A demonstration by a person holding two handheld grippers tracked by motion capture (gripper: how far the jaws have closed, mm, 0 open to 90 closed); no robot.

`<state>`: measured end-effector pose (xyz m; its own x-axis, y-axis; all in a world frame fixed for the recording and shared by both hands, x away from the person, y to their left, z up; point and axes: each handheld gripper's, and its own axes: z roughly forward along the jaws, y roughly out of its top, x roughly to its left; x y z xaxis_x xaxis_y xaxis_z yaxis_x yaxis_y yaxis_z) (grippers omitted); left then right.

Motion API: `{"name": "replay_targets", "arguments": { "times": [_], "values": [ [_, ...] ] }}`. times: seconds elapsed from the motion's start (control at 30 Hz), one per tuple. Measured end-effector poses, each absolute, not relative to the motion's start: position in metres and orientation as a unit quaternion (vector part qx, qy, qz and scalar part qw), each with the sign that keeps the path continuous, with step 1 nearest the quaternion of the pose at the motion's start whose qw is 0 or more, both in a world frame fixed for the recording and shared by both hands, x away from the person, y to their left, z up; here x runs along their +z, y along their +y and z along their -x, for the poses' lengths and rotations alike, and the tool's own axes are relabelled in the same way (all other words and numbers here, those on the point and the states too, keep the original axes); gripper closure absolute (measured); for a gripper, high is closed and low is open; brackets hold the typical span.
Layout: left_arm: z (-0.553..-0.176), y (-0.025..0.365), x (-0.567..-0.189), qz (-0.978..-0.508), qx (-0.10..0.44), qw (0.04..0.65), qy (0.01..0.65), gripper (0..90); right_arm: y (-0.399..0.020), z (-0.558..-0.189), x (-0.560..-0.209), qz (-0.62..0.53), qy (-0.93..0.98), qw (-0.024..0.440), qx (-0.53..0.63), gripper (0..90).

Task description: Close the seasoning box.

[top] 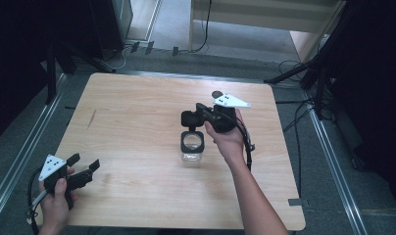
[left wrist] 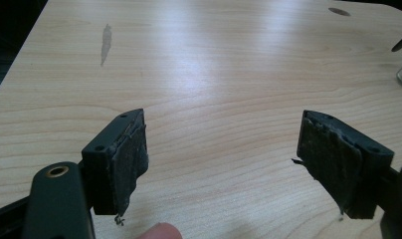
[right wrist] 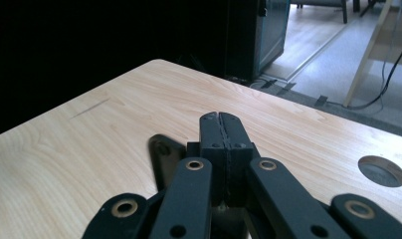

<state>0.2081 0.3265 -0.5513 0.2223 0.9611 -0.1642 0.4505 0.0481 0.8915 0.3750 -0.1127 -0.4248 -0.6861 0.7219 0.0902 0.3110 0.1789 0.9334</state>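
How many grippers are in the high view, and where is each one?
2. The left gripper, jaws open, is at the table's near left corner. The right gripper, jaws shut, hovers just beyond the clear jar near the middle.

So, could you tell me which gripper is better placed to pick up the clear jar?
Probably the right. The right gripper hangs just above the jar at mid-table, though its jaws are shut and must open first. The left gripper is open but sits far off near the table's front-left corner.
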Motion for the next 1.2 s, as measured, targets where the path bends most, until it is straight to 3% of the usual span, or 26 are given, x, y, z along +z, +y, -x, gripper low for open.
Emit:
{"name": "replay_targets", "arguments": {
  "times": [0.23, 0.53, 1.2],
  "values": [
    [-0.208, 0.326, -0.551, -0.632, 0.279, 0.459, 0.558, 20.1, -0.110, -0.363, -0.427, -0.331, 0.754, 0.203, 0.529, 90.0],
    [-0.208, 0.326, -0.551, -0.631, 0.280, 0.462, 0.557, 20.1, -0.112, -0.393, -0.418, -0.394, 0.742, 0.175, 0.514, 90.0],
    [-0.207, 0.318, -0.551, -0.640, 0.302, 0.436, 0.556, 19.3, -0.109, -0.365, -0.427, -0.365, 0.741, 0.183, 0.532, 90.0]
  ]
}}
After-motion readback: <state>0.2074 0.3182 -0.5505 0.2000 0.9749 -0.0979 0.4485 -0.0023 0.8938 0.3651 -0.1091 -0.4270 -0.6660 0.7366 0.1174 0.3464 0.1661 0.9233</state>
